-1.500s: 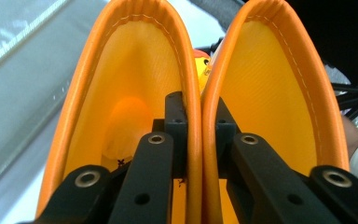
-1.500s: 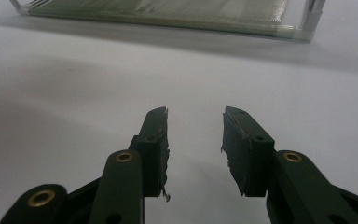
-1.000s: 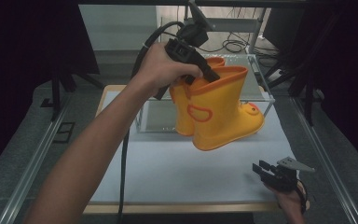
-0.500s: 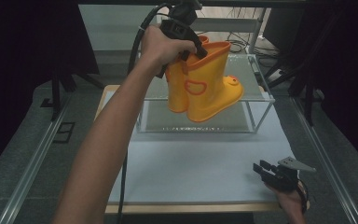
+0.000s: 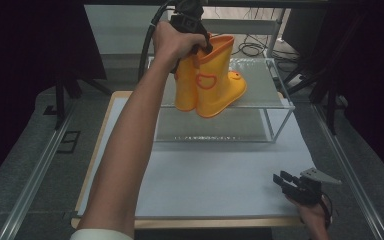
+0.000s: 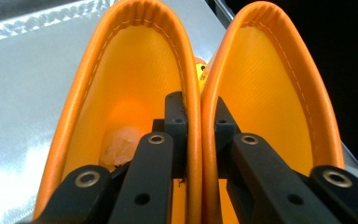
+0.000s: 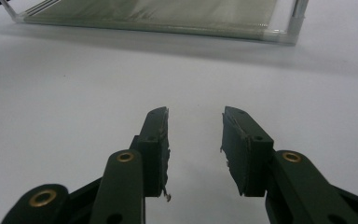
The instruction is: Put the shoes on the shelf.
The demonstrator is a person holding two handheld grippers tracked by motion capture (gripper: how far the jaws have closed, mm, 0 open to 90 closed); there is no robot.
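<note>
1. A person's left hand (image 5: 172, 40) holds the left hand-held gripper (image 5: 192, 37) high over the far side of the worktop (image 5: 220, 175), with a pair of bright yellow-orange rubber rain boots (image 5: 210, 80) hanging from it.
2. In the left gripper view, the two black jaws are clamped on the touching inner walls of the two boot shafts (image 6: 200, 116), one jaw inside each boot, pressing the two rims together.
3. The boots hang upright, side by side, with toes pointing to the right of the scene; an orange outlined patch marks the side of the nearer boot.
4. They hang above the upper shelf of a clear two-tier acrylic rack (image 5: 275, 102), which stands on the far half of the white-covered worktop; whether the soles touch the shelf cannot be told.
5. A black cable (image 5: 150, 35) trails from the left hand-held gripper down past the forearm.
6. The right hand-held gripper (image 5: 290, 181), topped by a grey three-cornered plate, sits low at the near right corner of the worktop, well apart from the boots.
7. In the right gripper view, its jaws stand apart over the bare white surface (image 7: 74, 84) with nothing between them, and the rack's base (image 7: 168, 18) lies farther off.
</note>
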